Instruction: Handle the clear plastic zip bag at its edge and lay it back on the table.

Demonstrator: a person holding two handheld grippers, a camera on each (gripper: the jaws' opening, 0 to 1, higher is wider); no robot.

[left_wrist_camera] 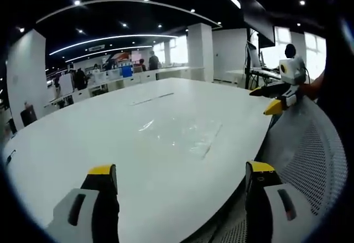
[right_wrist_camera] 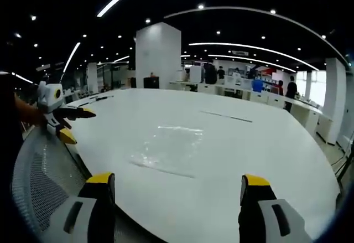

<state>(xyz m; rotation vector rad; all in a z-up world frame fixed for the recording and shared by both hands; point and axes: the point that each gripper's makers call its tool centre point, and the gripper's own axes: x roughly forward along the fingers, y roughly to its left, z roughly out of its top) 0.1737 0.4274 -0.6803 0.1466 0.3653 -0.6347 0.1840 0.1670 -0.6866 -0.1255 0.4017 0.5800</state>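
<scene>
Left gripper view: left gripper [left_wrist_camera: 180,179], jaws wide apart, yellow-tipped; clear plastic zip bag [left_wrist_camera: 185,135], thin, glossy, crinkled, lying flat on smooth white table [left_wrist_camera: 83,143] at 12 o'clock; right gripper [left_wrist_camera: 274,100] at 2 o'clock, jaws parted; grey mesh chair back [left_wrist_camera: 310,160] at 4 o'clock.

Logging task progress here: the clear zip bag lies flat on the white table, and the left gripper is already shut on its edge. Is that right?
Not quite. The clear zip bag does lie flat on the white table, but the left gripper is open and holds nothing, its jaws wide apart short of the bag, as the left gripper view shows.
</scene>
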